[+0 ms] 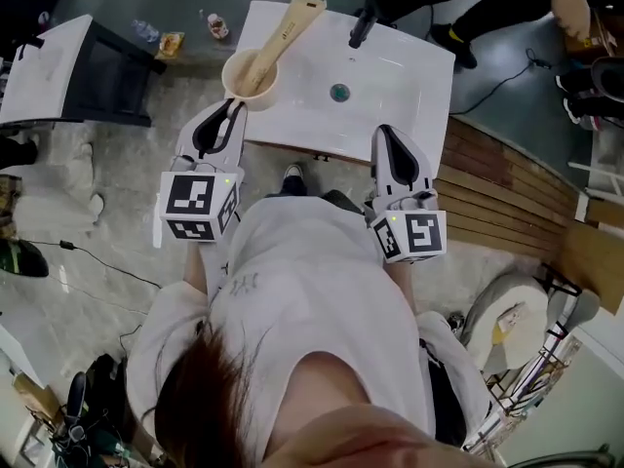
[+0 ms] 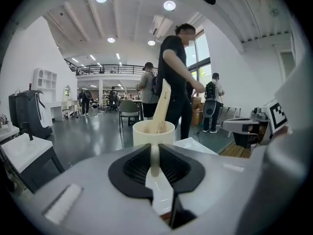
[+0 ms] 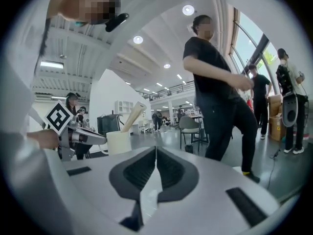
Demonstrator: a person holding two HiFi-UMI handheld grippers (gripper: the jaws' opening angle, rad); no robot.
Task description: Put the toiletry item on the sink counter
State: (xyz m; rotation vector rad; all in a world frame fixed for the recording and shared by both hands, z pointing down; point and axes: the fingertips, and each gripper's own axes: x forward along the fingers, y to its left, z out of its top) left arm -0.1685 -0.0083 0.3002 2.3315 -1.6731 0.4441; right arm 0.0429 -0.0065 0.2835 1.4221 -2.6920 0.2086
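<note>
At the sink: the left gripper (image 1: 230, 110) is clamped on the slim handle of a smooth cream cup (image 1: 249, 72), pinched upright between its ribbed black pads. The cup lies straight ahead of those jaws at the left edge of the glossy white sink counter (image 1: 409, 76). Whether its base rests on the rim or hangs just above cannot be told. A long, flat tan item (image 1: 291, 22) stands in the cup, its long axis leaning toward the counter's far edge. The right gripper (image 1: 388, 133), jaws pressed together on nothing, hovers over the near edge, well apart from the cup. A black faucet (image 1: 363, 22) stands at the far edge. Setting down likely falls to the left hand.
</note>
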